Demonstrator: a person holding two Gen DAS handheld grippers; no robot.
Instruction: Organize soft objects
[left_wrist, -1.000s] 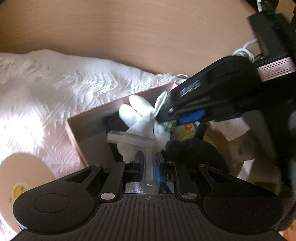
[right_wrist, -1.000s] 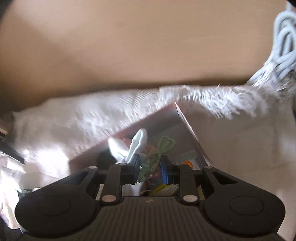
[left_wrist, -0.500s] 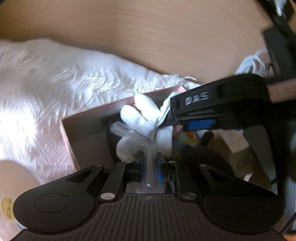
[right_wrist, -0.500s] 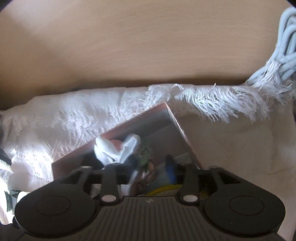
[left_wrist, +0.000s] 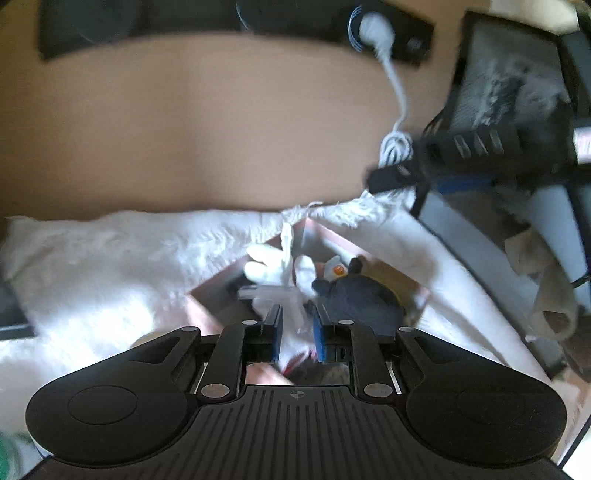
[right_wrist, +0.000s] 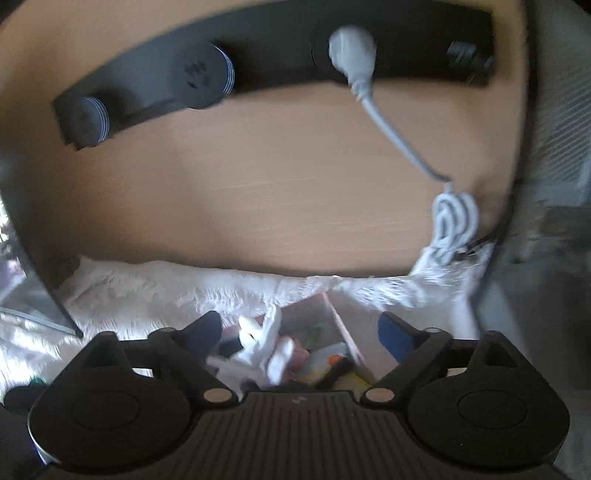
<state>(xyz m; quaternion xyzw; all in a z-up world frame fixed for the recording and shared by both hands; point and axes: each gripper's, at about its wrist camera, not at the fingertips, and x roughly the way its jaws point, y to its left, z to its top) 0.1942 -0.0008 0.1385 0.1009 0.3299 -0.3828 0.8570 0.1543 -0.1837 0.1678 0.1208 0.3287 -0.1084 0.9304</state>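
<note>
While both grippers hang above the box:
Left gripper: narrow jaws pinching clear wrapping of the white plush toy.
Right gripper: jaws just opened, spread wide, nothing between.
Toy: in pink box, lying lengthwise straight ahead of left fingers; left nearer.

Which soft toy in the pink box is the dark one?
The black plush toy, lying at the right inside the pink box. The other, the white plush toy at its left, is all white.
</note>
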